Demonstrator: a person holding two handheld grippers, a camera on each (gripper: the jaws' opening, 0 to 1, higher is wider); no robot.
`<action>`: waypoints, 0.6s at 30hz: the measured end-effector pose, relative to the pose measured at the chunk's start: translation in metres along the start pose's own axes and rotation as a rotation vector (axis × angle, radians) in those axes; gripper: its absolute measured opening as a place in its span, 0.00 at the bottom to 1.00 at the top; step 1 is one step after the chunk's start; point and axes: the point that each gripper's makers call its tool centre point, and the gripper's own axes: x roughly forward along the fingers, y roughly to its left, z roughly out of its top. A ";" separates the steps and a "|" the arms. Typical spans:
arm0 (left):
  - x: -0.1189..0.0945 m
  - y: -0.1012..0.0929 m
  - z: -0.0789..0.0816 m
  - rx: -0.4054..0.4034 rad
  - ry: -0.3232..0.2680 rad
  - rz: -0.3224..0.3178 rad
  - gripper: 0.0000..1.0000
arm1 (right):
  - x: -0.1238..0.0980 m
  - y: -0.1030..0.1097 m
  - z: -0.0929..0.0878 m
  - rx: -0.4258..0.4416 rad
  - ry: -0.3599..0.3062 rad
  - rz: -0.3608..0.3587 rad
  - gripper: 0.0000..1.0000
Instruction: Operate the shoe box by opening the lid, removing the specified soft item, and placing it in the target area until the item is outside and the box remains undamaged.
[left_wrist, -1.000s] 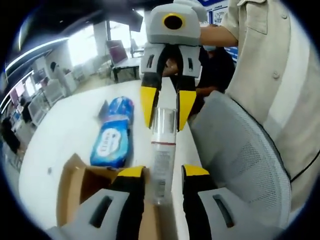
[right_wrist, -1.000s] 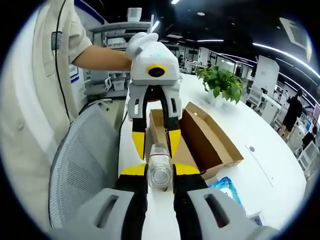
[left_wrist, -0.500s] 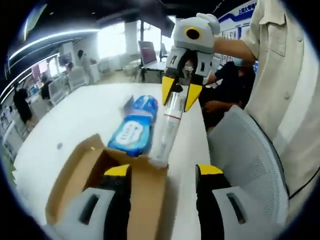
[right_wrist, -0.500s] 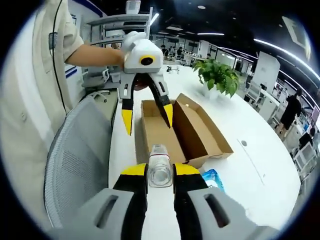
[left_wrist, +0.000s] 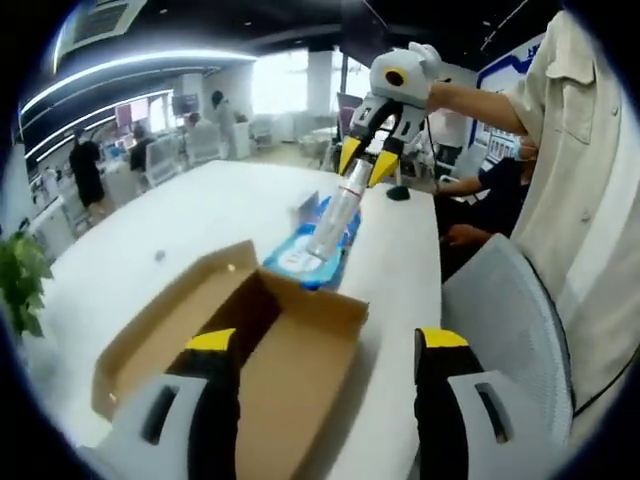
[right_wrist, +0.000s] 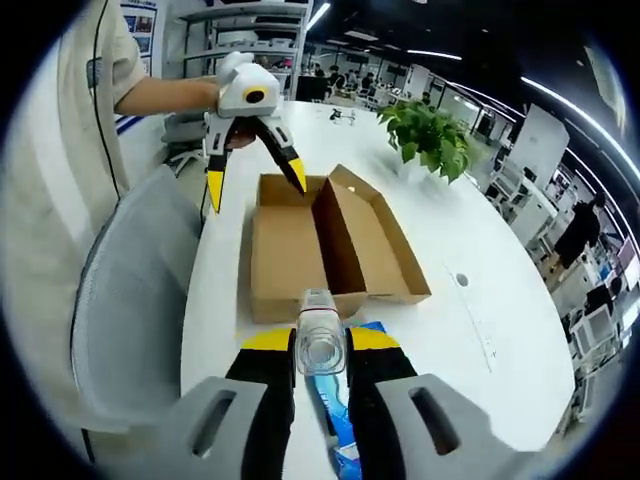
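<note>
My right gripper clamps a clear bottle between its jaws, held above a blue pack on the white table. My left gripper stands with jaws wide apart and nothing between them, over the open brown box. In the left gripper view, the right gripper holds the bottle over the pack, just beyond the box. A grey mesh chair stands beside the table.

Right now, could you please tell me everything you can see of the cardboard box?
The cardboard box is plain brown, shallow and long, lying open on the white table with its lid folded back beside the tray. Its inside looks bare. A blue packet lies at one end. The open left gripper hovers over the other end, not touching.
</note>
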 end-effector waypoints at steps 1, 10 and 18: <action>-0.003 0.002 -0.001 -0.011 -0.006 0.013 0.75 | 0.000 -0.006 -0.001 -0.006 0.012 -0.001 0.16; -0.033 0.027 -0.015 -0.102 -0.048 0.142 0.87 | 0.002 -0.041 -0.015 -0.044 0.106 0.019 0.16; -0.053 0.035 -0.025 -0.145 -0.069 0.222 0.95 | 0.006 -0.068 -0.033 -0.068 0.194 0.031 0.16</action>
